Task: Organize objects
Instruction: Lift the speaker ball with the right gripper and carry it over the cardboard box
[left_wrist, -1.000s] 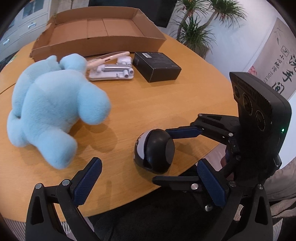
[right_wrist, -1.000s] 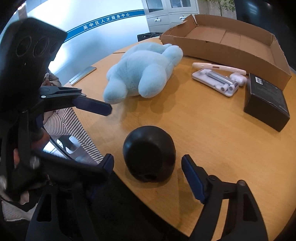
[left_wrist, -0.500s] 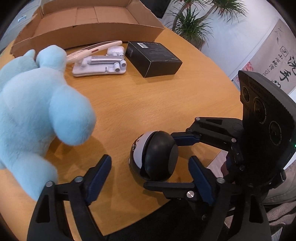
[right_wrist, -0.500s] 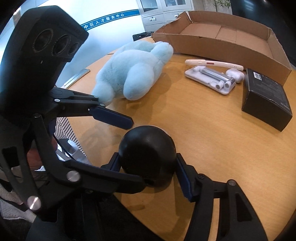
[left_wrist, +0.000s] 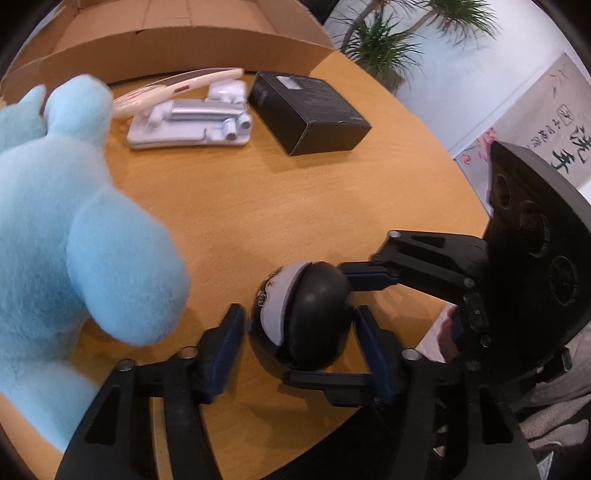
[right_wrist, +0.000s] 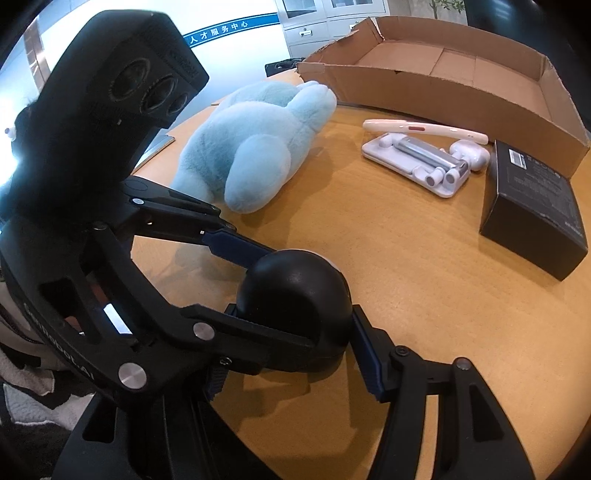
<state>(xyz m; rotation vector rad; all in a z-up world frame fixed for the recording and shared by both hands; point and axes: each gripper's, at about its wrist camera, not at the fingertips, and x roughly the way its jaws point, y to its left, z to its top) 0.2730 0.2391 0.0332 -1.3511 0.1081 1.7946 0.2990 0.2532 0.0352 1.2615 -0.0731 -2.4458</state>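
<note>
A round black and white device (left_wrist: 301, 317) sits near the front edge of the round wooden table (left_wrist: 258, 206). It also shows in the right wrist view (right_wrist: 293, 295) as a black dome. My right gripper (right_wrist: 291, 332) has its pads against the dome's sides, shut on it. My left gripper (left_wrist: 299, 347) straddles the same device from the other side, jaws open with gaps on both sides. A light blue plush toy (left_wrist: 62, 229) lies left of it, also seen in the right wrist view (right_wrist: 255, 147).
An open cardboard box (right_wrist: 461, 77) stands at the back of the table. In front of it lie a white tray with a grey tool (right_wrist: 417, 162), a white wand (right_wrist: 424, 131) and a black box (right_wrist: 532, 214). A plant (left_wrist: 384, 48) stands beyond the table.
My right gripper closed from open onto the black device. My left gripper moved in from the front until its open jaws straddle the same device.
</note>
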